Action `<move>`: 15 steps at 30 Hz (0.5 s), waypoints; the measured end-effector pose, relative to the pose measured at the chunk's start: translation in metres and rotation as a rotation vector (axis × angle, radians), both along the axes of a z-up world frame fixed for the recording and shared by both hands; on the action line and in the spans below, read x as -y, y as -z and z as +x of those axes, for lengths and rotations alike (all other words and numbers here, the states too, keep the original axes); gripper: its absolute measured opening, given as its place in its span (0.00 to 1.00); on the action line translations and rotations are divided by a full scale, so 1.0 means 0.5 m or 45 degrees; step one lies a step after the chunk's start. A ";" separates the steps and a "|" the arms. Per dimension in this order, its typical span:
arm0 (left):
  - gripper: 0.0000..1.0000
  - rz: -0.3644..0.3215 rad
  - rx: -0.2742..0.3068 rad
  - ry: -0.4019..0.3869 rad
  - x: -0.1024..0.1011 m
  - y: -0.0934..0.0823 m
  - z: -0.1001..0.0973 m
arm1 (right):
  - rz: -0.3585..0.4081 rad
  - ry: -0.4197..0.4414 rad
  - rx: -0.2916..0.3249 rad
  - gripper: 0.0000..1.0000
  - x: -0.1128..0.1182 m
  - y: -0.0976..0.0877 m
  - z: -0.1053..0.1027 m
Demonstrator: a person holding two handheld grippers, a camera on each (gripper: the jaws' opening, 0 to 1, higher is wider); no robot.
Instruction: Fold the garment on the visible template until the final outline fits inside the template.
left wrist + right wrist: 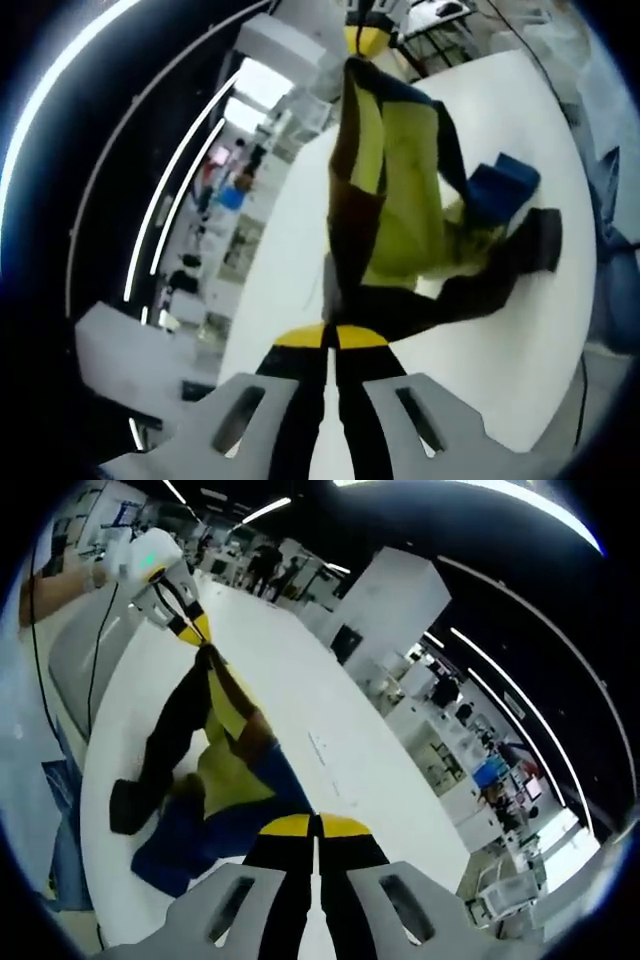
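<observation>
In the left gripper view the left gripper [331, 338] has its yellow-tipped jaws pressed together on an edge of the garment [400, 200], a piece in yellow-green, dark brown and blue that stretches away from the jaws and hangs lifted over the white table [520, 360]. Its far end reaches up to the right gripper [366, 40], seen small at the top of that view. A blue part and a dark sleeve-like end trail down to the tabletop on the right. In the right gripper view the right gripper [316, 826] likewise has its jaws closed, pinching the garment [225, 765], which runs across the table [330, 730] to the left gripper [192, 628] in the upper left, where a hand [60, 585] seems to hold it, though that corner is blurred. The cloth is bunched and twisted between the two grippers. Shelving and ceiling lights [500, 505] lie beyond the table
</observation>
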State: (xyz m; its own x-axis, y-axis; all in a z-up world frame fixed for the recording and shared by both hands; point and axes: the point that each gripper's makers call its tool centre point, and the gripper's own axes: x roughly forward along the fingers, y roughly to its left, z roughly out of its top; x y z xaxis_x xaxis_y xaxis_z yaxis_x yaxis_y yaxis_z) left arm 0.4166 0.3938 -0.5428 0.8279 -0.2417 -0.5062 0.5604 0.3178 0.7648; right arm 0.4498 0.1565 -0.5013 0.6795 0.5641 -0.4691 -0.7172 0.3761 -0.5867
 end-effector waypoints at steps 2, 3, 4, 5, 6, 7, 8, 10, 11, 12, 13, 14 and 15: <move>0.00 0.012 0.005 0.004 -0.001 -0.009 0.001 | -0.011 -0.006 0.015 0.01 0.000 -0.008 0.000; 0.00 0.024 0.004 0.009 -0.001 -0.015 0.000 | -0.013 -0.007 0.016 0.01 0.000 -0.012 -0.001; 0.00 0.029 0.003 0.012 -0.001 -0.020 0.000 | -0.017 -0.010 0.017 0.01 0.000 -0.016 -0.002; 0.00 0.036 0.002 0.017 -0.001 -0.024 0.000 | -0.018 -0.013 0.018 0.01 0.001 -0.022 -0.003; 0.00 0.043 0.000 0.020 -0.001 -0.032 0.000 | -0.017 -0.016 0.016 0.01 0.001 -0.027 -0.004; 0.00 0.054 -0.004 0.027 -0.001 -0.037 -0.001 | -0.017 -0.019 0.010 0.01 0.001 -0.031 -0.004; 0.00 0.063 -0.020 0.038 -0.001 -0.043 -0.004 | -0.029 -0.027 -0.001 0.01 0.001 -0.034 -0.006; 0.00 0.063 -0.030 0.052 0.000 -0.055 -0.006 | -0.045 -0.050 -0.012 0.01 0.001 -0.042 -0.011; 0.00 0.070 -0.043 0.064 0.000 -0.061 -0.007 | -0.045 -0.068 -0.023 0.01 0.001 -0.050 -0.015; 0.00 0.083 -0.047 0.068 -0.001 -0.066 -0.008 | -0.042 -0.080 -0.031 0.01 0.001 -0.055 -0.016; 0.00 0.098 -0.049 0.076 -0.001 -0.073 -0.008 | -0.042 -0.089 -0.037 0.01 0.001 -0.063 -0.016; 0.00 0.106 -0.052 0.085 0.001 -0.081 -0.009 | -0.047 -0.092 -0.037 0.01 0.002 -0.069 -0.015; 0.00 0.111 -0.055 0.092 0.002 -0.087 -0.010 | -0.063 -0.098 -0.036 0.01 0.003 -0.076 -0.014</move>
State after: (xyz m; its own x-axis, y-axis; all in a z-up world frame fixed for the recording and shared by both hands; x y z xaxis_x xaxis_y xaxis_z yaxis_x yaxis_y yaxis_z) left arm 0.4114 0.3926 -0.4994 0.7869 -0.2537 -0.5625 0.6124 0.2088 0.7625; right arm 0.4427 0.1550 -0.4631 0.6212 0.5897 -0.5162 -0.7594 0.2904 -0.5822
